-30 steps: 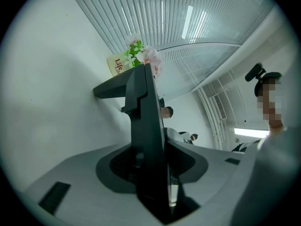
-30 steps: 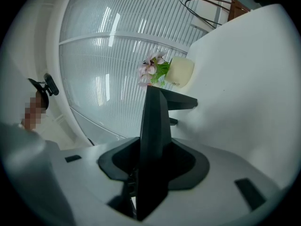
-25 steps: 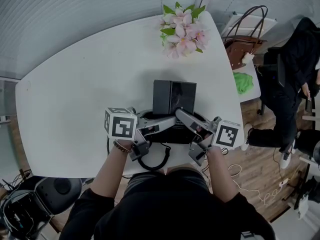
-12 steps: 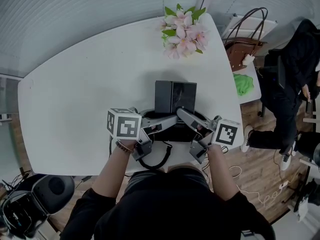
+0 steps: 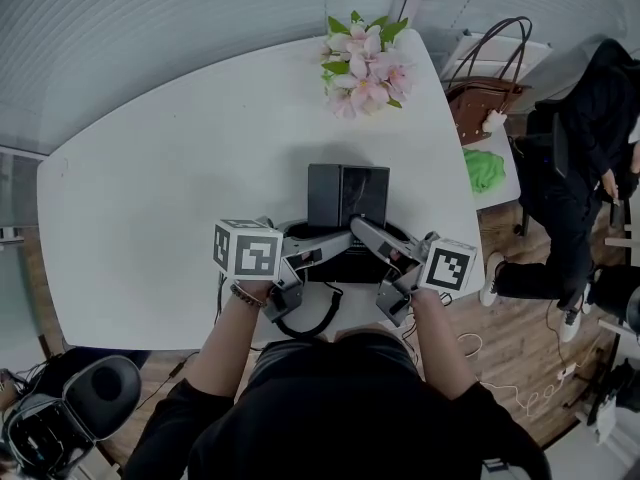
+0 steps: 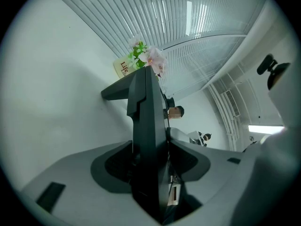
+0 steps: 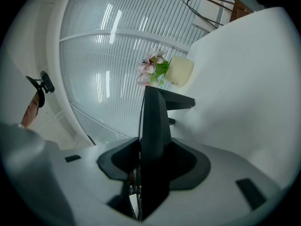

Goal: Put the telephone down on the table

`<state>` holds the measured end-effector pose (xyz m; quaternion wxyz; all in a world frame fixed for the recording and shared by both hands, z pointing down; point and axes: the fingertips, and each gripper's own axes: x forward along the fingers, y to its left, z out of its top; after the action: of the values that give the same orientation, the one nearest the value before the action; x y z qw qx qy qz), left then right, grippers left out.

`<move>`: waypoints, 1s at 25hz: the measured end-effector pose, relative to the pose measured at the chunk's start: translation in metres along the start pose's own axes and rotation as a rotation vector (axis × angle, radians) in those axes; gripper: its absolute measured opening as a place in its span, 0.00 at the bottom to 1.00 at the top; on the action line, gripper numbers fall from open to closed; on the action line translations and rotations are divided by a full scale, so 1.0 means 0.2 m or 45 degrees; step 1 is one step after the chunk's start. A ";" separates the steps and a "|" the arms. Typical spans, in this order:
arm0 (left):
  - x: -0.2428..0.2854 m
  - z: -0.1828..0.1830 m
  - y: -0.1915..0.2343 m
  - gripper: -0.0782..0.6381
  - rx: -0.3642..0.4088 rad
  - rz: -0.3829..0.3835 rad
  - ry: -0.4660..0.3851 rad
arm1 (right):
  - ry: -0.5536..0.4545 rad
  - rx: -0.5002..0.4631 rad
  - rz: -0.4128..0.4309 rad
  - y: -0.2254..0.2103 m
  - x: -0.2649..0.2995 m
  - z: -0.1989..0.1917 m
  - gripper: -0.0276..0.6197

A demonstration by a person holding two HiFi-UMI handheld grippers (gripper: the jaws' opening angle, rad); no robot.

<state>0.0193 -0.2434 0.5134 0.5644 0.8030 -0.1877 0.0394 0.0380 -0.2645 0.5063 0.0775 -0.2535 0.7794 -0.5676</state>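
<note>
- Tipping is the chief risk: the phone [image 5: 347,198] is seen on the table [image 5: 150,198], close to its near edge, and is handled at its two sides only.
- The left gripper [image 5: 338,241] is opening, its jaws judged just clear of the phone's edge, which lies between them. The right gripper [image 5: 364,230] is clamped on the other edge.
- With one side let go and the other held, the phone could be twisted or lifted at the held side if the right hand is moved at all (whether the base sits fully flat cannot be told).
- A pad could be caught on the edge as the left gripper is drawn back, and the phone dragged toward the near edge.
- The cord [image 5: 310,323] is looped below the grippers at the table's rim. It could be snagged and the phone pulled off.
- Against the frame a second earlier, little is changed. Phone and both grippers are found in much the same spot, and only the left jaws are set wider. The flowers [image 5: 365,63] sit a touch differently in view (a small shift of the head camera is judged).
</note>
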 end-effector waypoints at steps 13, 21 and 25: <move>-0.01 0.00 0.02 0.46 0.017 0.056 0.009 | 0.016 -0.113 -0.095 0.01 0.00 0.02 0.36; -0.01 -0.01 0.03 0.46 0.060 0.096 0.031 | 0.009 -0.155 -0.141 -0.01 0.00 0.01 0.40; -0.01 -0.01 0.03 0.46 0.068 0.106 0.025 | -0.006 -0.189 -0.168 -0.02 -0.01 0.02 0.41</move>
<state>0.0164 -0.2424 0.5193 0.5425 0.8087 -0.2141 0.0757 0.0419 -0.2671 0.5079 0.0228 -0.3107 0.8008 -0.5115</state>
